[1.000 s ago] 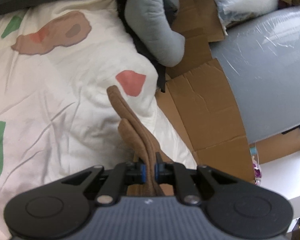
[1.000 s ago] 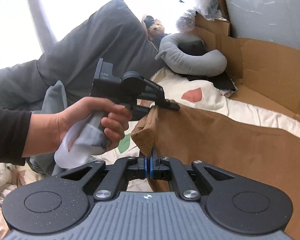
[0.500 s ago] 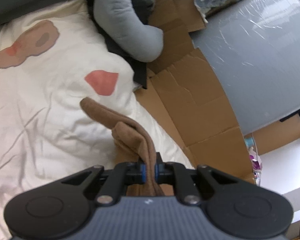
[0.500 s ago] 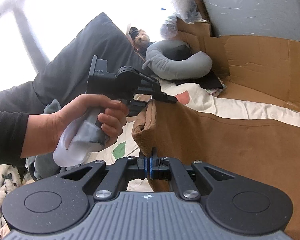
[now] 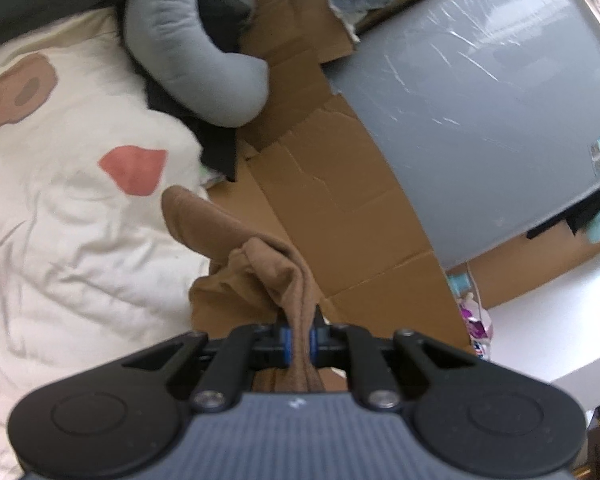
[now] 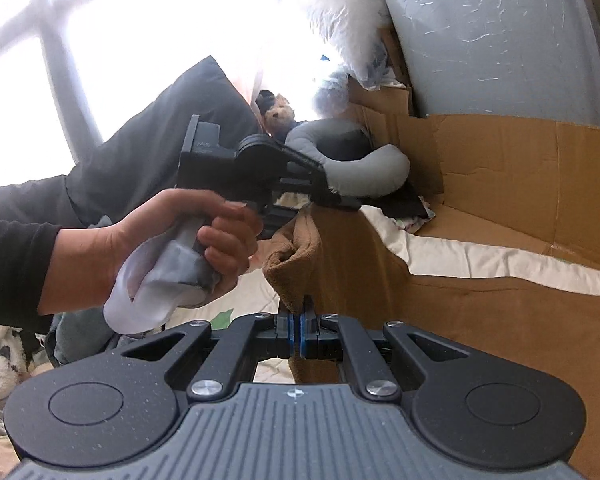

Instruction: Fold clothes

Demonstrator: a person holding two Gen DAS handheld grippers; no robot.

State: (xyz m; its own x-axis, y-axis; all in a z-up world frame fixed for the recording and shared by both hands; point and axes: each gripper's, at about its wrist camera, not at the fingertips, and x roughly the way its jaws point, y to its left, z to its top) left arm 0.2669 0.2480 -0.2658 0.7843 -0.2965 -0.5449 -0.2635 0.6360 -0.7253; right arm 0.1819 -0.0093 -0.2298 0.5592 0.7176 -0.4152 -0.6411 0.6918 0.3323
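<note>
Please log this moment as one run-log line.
left tool: shut on brown garment | right tool: shut on brown garment | garment lifted above patterned duvet

Black sleeve (image 6: pixel 16 248), black blue-padded tongs (image 6: pixel 299 334)

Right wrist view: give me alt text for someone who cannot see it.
The right gripper has its jaws shut on an edge of a brown garment, held up in front of a bed. To the left a hand holds the left gripper, clamped on the same cloth's upper edge. Behind lie a grey neck pillow and cardboard.
</note>
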